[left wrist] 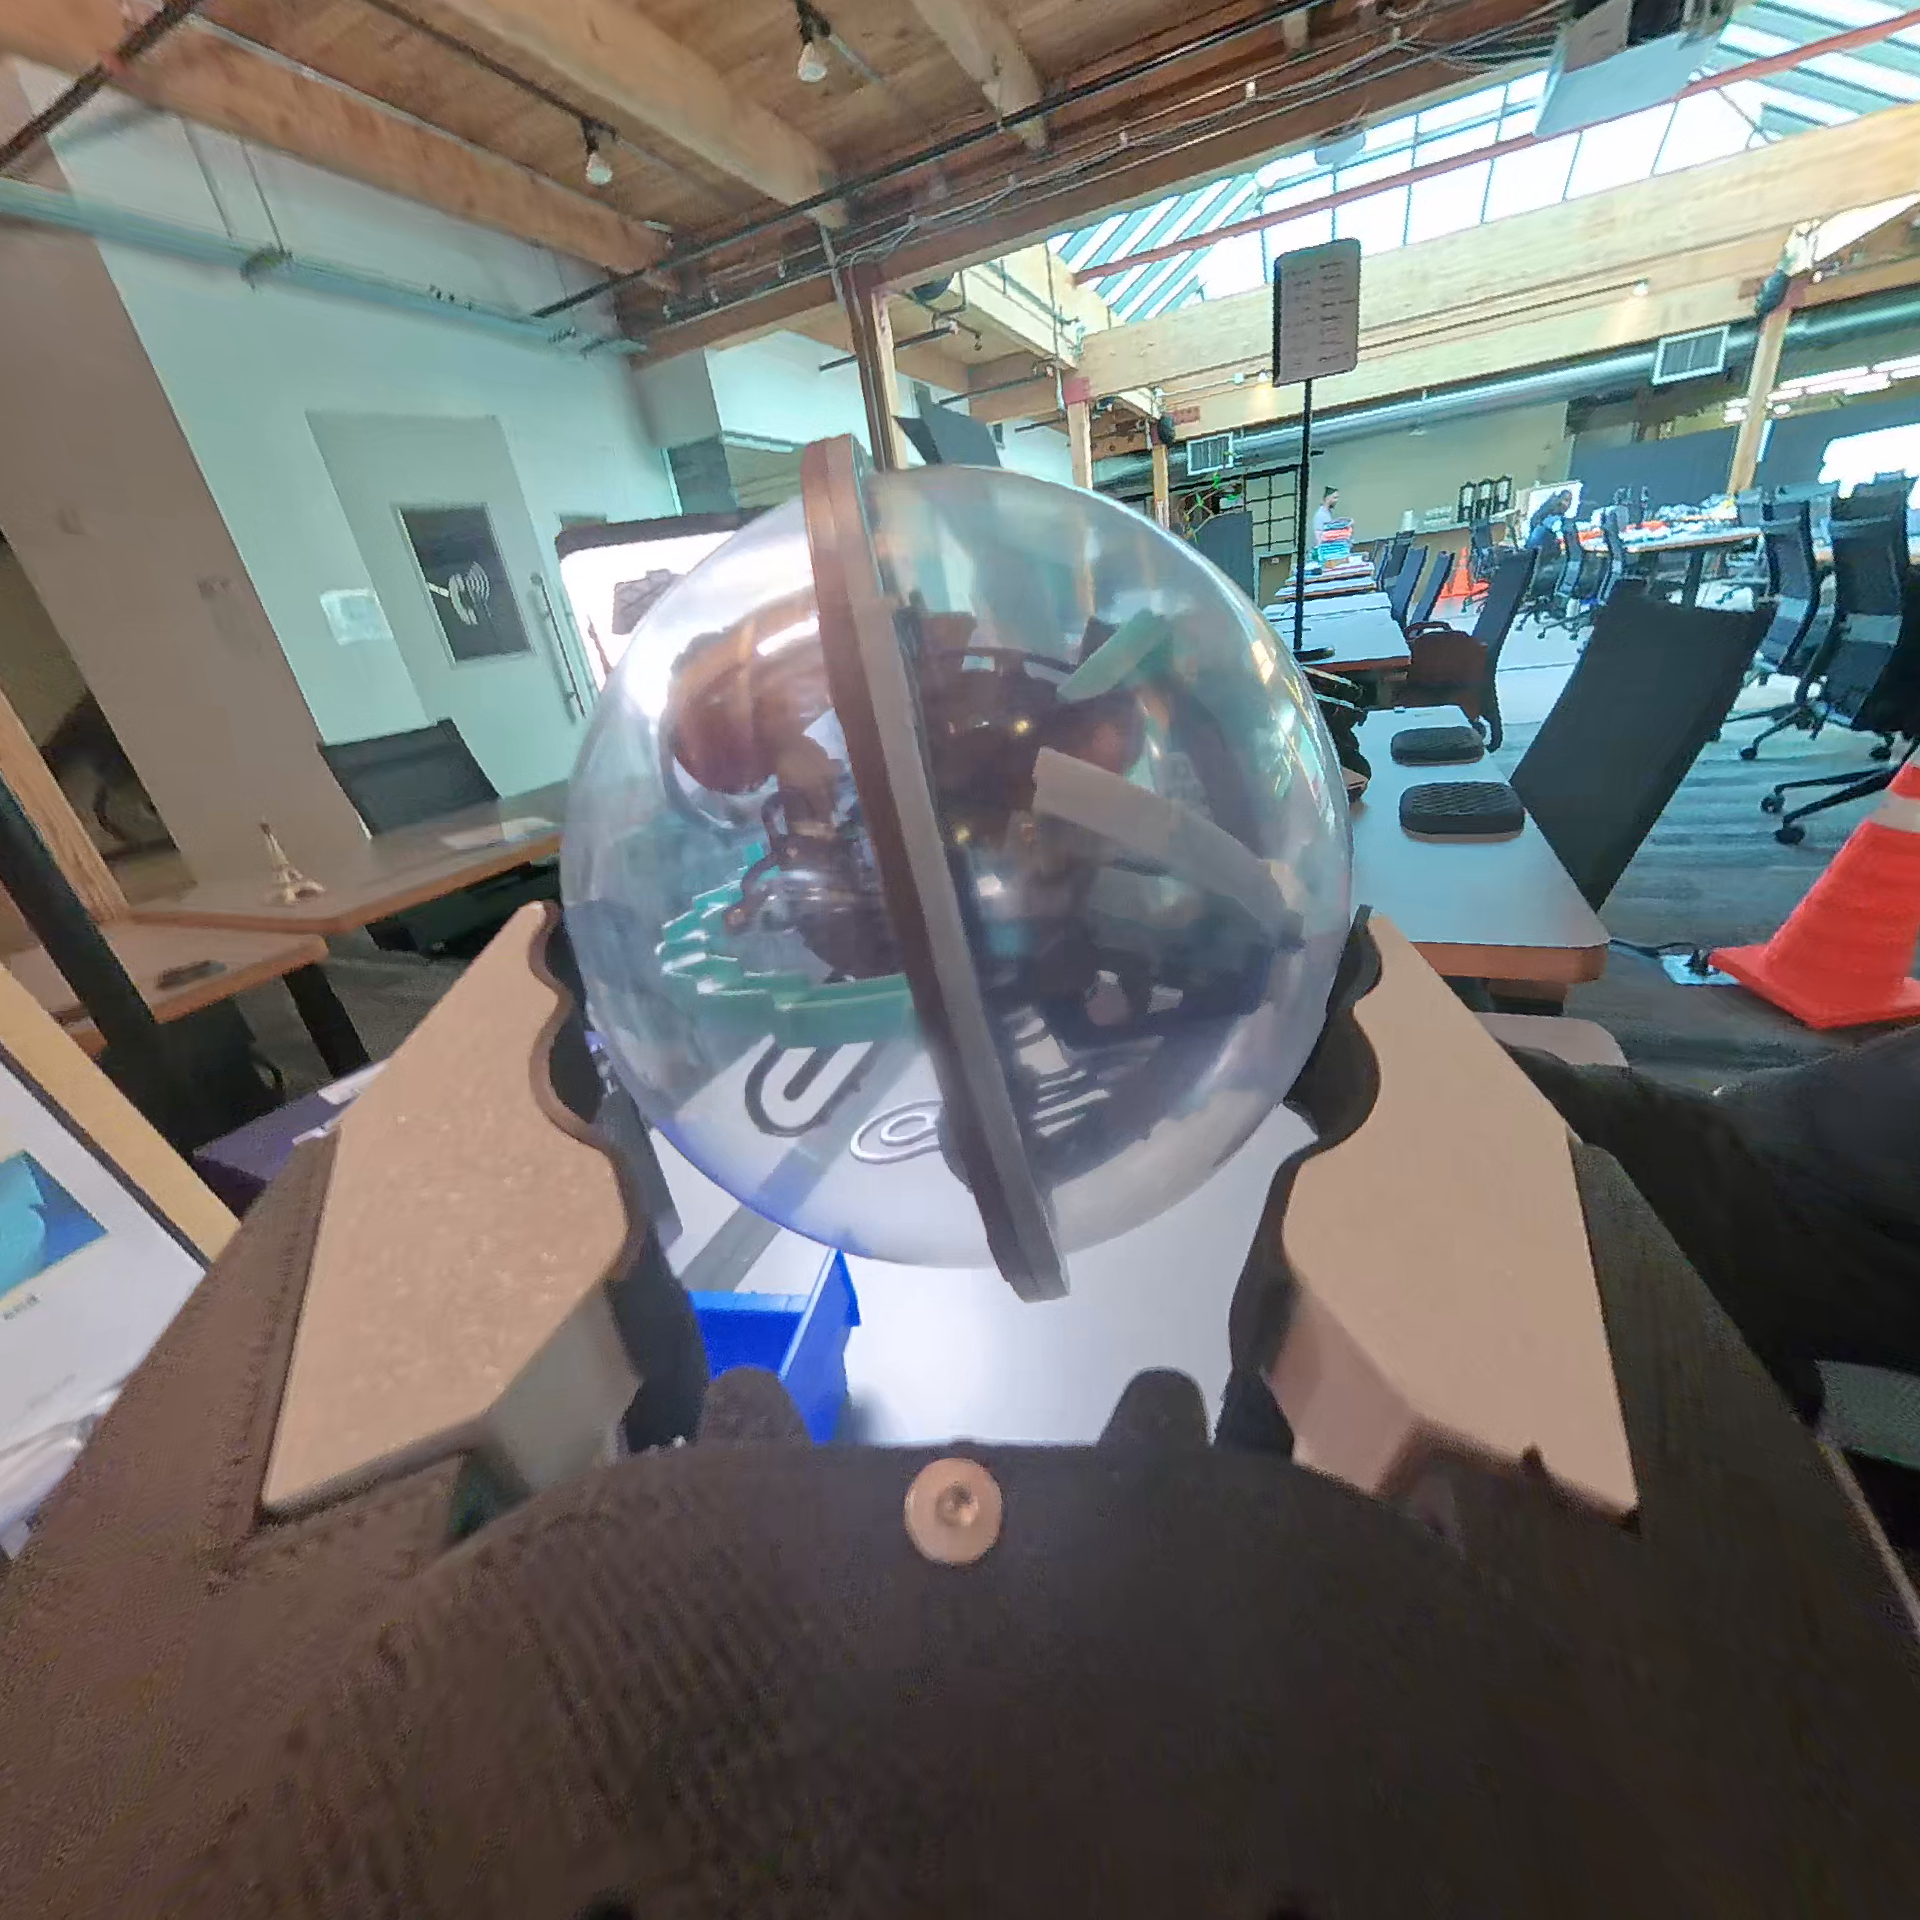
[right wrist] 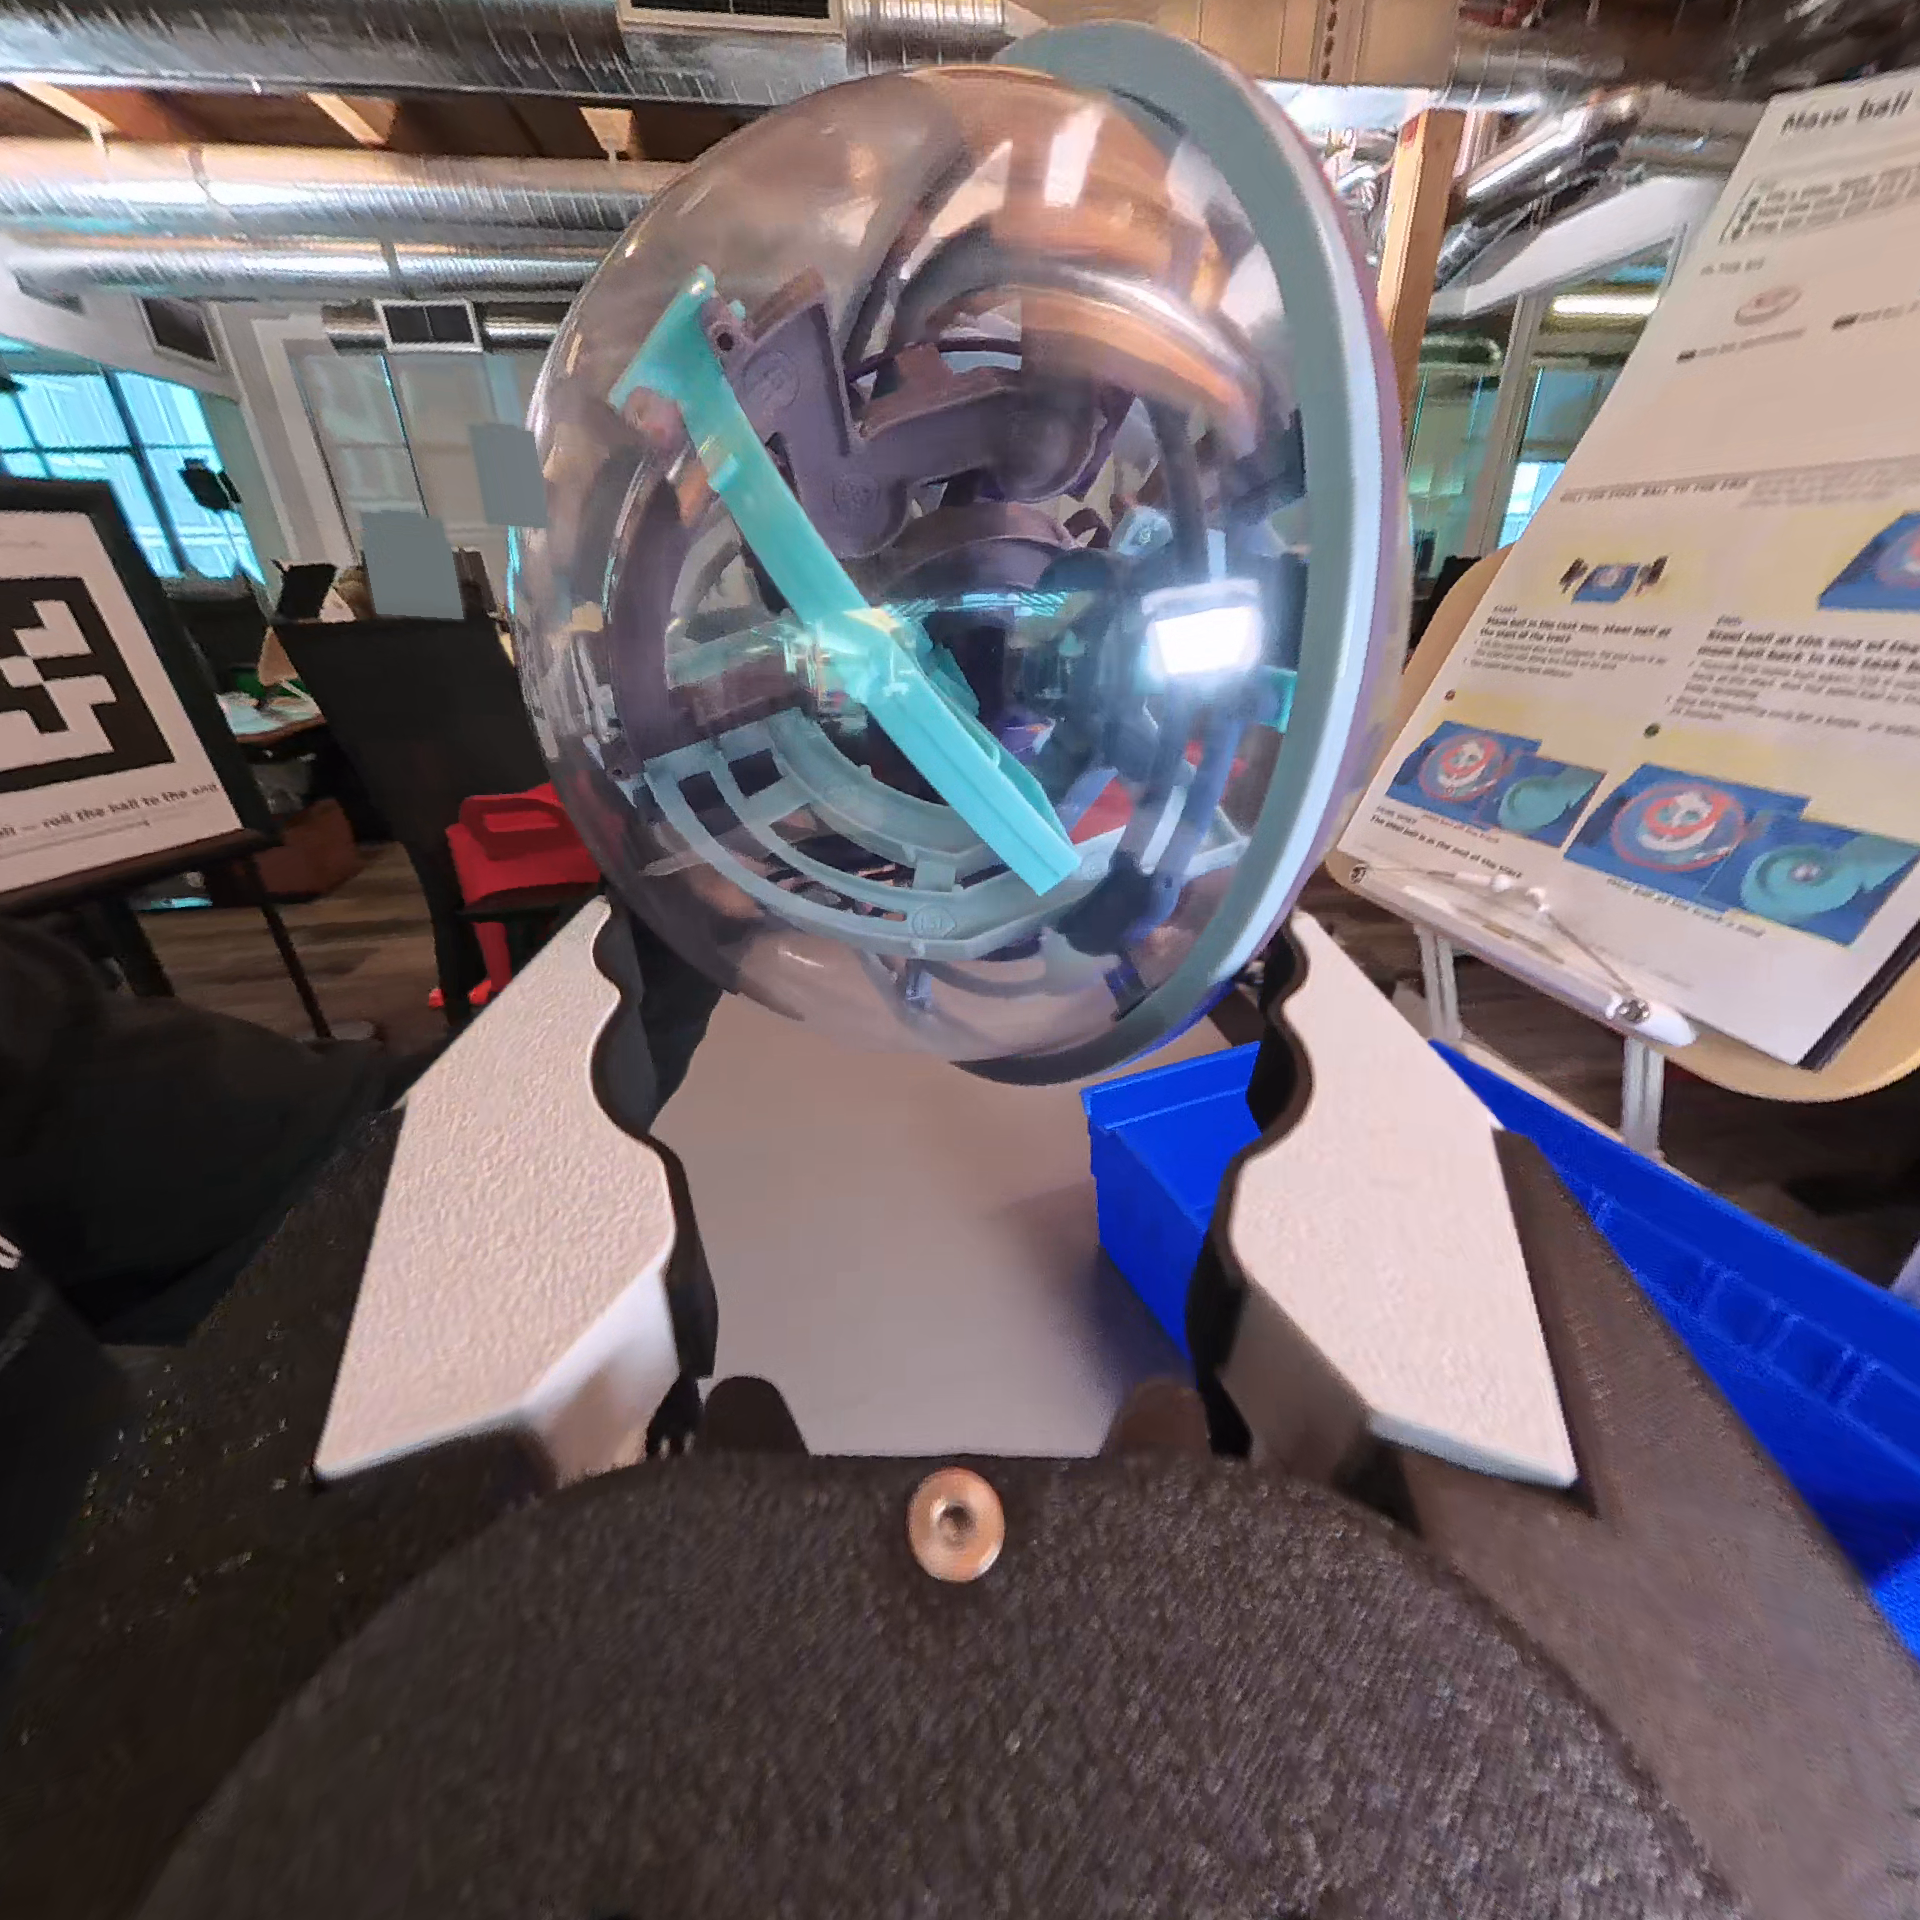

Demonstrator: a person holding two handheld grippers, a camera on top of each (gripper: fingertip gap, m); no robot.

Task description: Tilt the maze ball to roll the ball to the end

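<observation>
Clear plastic forms the shell of the maze ball (left wrist: 956, 862), which is held aloft above a white table (right wrist: 894, 1226) — clasped from two sides, apparently so that it can be tipped freely in any direction. The left gripper (left wrist: 961, 997) is clenched on the sphere, its dark pads (left wrist: 566, 997) pressed against the lower flanks; the right gripper (right wrist: 940, 987) is likewise closed on it from the opposite side, lower down on the curve. The seam ring (left wrist: 904, 831) stands close to upright, tilted slightly, which is judged to be a deliberate attitude for running the small ball along a track. That small ball cannot be picked out with certainty in either view, so progress cannot be judged. Only the left view shows the brown face of the ring, a teal stair track (left wrist: 748, 966), an orange cone (left wrist: 1860, 925) and a long row of desks (left wrist: 1475, 894). Only the right view shows the grey face of the ring, a teal ramp (right wrist: 852, 644), a grey lattice track (right wrist: 821, 821), an instruction board (right wrist: 1683, 582) and a marker board (right wrist: 83, 675). A blue bin (right wrist: 1704, 1268) — below and beside the ball — is seen more fully from the right.
</observation>
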